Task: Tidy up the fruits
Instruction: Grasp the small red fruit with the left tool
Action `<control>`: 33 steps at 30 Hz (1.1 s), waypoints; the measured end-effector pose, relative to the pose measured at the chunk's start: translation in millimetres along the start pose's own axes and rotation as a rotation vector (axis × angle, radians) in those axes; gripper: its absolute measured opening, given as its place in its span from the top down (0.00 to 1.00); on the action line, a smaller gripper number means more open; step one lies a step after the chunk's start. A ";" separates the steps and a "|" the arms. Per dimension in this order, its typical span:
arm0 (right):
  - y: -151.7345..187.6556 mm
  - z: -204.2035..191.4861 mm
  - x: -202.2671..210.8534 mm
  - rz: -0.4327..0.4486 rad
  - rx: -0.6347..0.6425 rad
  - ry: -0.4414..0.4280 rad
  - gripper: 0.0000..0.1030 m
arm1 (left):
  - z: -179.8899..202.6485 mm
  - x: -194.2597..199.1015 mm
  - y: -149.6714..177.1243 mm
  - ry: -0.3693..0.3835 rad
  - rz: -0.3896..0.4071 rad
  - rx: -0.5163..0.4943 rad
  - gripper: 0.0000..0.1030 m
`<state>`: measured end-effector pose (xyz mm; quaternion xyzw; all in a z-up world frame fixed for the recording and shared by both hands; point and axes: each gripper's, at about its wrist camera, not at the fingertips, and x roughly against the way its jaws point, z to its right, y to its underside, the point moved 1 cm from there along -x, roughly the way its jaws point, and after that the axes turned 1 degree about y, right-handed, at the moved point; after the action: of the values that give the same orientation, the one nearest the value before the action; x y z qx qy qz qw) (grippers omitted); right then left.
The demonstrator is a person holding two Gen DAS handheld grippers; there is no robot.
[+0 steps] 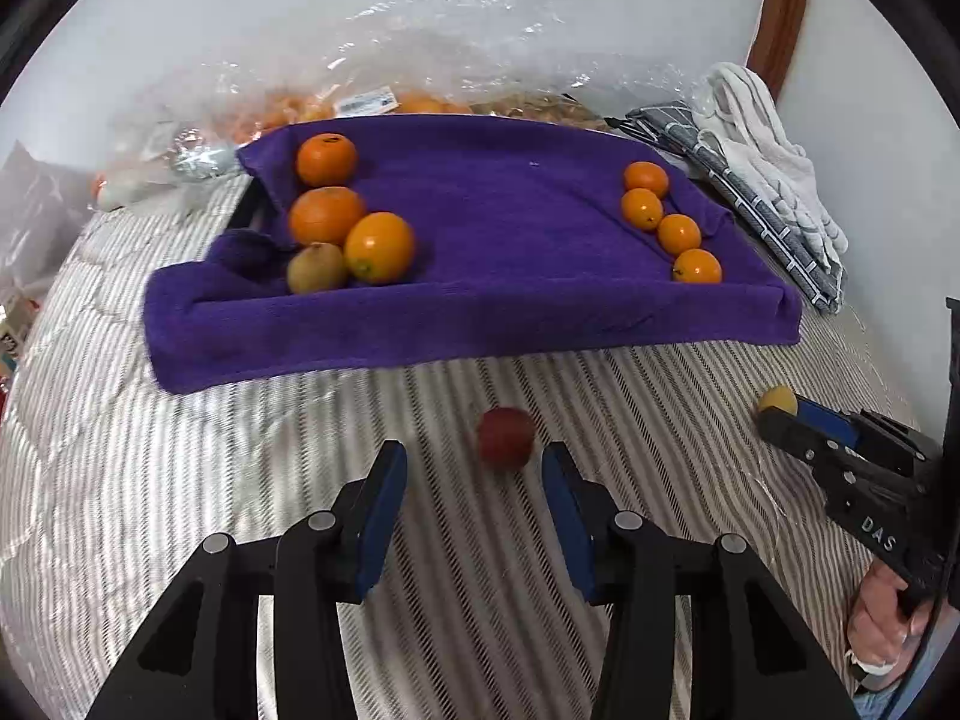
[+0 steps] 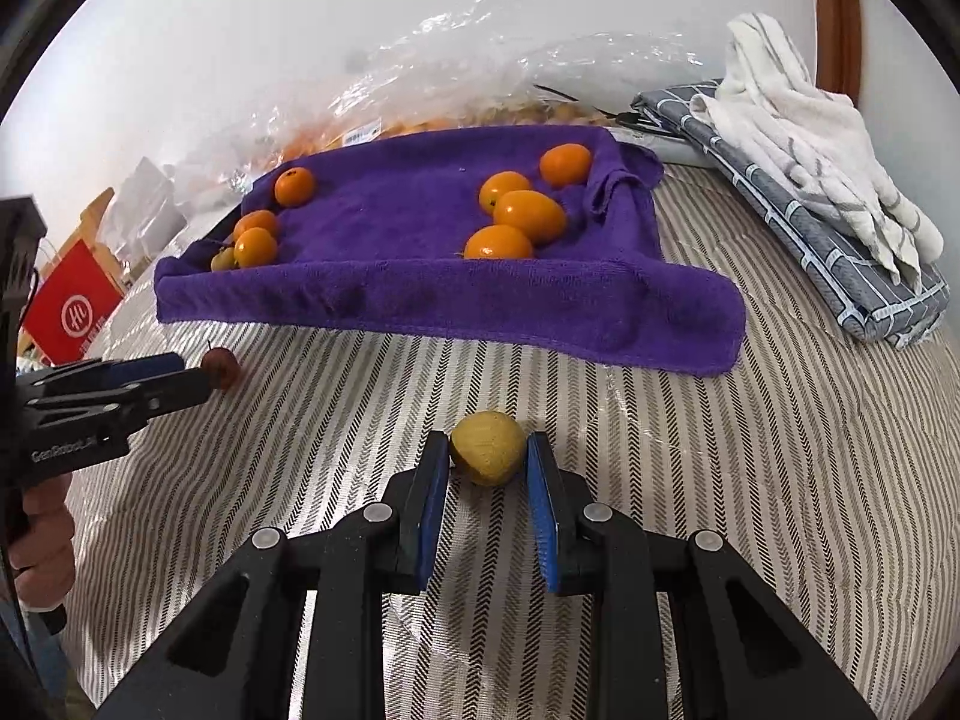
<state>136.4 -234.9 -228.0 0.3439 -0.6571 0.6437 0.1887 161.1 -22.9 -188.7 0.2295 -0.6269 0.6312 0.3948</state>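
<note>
The right gripper [image 2: 487, 450] is clamped on a small yellow fruit [image 2: 486, 447], likely bound for the purple towel [image 2: 420, 300]. The left gripper [image 1: 474, 462] stands open just short of a small red fruit [image 1: 506, 437], lined up to grasp it.

Seven oranges [image 1: 327, 159], two kiwis [image 1: 316, 267], one red fruit [image 1: 506, 437].

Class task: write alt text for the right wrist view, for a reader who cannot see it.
The right gripper is shut on a small yellow fruit on a striped bedspread. Beyond lies a purple towel holding oranges, three with a greenish fruit at its left and four at its right. At the left edge, the left gripper reaches a red fruit.
</note>
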 end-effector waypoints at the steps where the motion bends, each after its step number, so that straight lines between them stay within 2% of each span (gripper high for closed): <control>1: 0.0 0.0 -0.3 -0.001 0.001 0.002 0.75 | 1.2 -2.8 -0.5 -0.009 0.004 -0.005 0.60; 4: -0.2 2.0 -0.2 0.001 -0.007 0.000 0.75 | 5.5 -7.0 -1.8 -0.031 0.031 -0.025 0.66; 8: -0.1 4.5 0.2 0.004 -0.016 -0.006 0.75 | 5.5 -7.5 -0.6 -0.013 0.069 -0.031 0.75; 14: 0.2 1.4 -1.5 -0.003 0.004 0.010 0.75 | -11.1 3.3 -0.3 0.045 0.118 0.045 0.76; 20: 0.5 0.7 -1.8 -0.004 0.010 0.014 0.75 | -20.4 10.5 2.4 0.027 0.153 0.085 0.76; 28: -0.3 1.6 -2.0 -0.005 0.011 0.021 0.75 | -10.3 17.3 5.9 0.000 0.181 0.045 0.76; 33: -0.1 1.4 -1.8 -0.005 0.013 0.024 0.75 | -13.9 21.0 6.9 -0.010 0.199 0.060 0.76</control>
<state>137.9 -235.9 -229.3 0.3390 -0.6496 0.6516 0.1961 146.3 -4.3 -178.0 0.1811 -0.6293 0.6847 0.3199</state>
